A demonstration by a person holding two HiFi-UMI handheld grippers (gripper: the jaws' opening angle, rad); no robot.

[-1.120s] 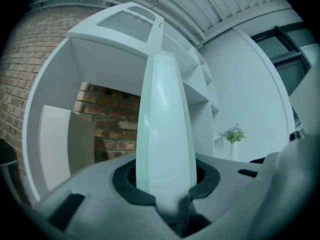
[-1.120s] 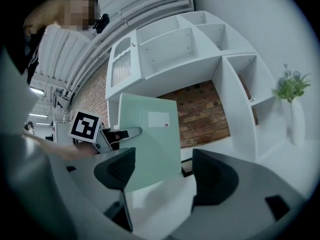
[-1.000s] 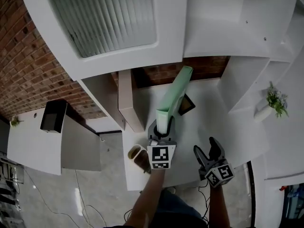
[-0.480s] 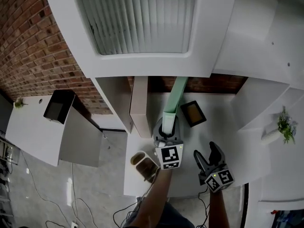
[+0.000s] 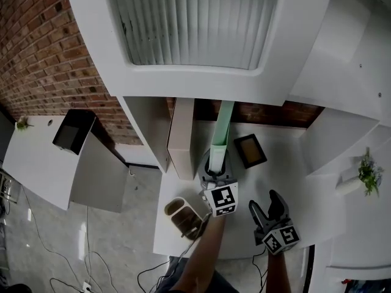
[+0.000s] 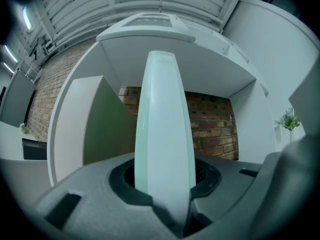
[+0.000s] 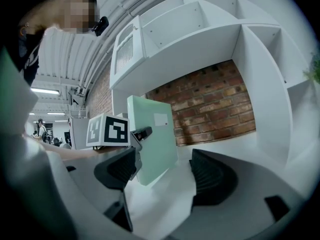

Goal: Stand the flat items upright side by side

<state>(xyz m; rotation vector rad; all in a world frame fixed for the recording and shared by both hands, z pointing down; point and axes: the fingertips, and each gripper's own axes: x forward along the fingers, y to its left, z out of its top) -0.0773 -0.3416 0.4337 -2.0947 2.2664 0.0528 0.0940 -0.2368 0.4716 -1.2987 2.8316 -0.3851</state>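
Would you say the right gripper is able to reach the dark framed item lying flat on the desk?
Probably yes: the right gripper is open and empty, and bare desk lies between it and the dark framed item; the green folder stands off to the side.

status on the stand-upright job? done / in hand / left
Done: the beige flat item stands upright at the nook's left side. In hand: the left gripper holds the mint-green folder upright beside it, a gap between them; its jaws have just opened slightly, with the folder between them. Left: the dark framed item lies flat on the desk; the right gripper is open and empty.
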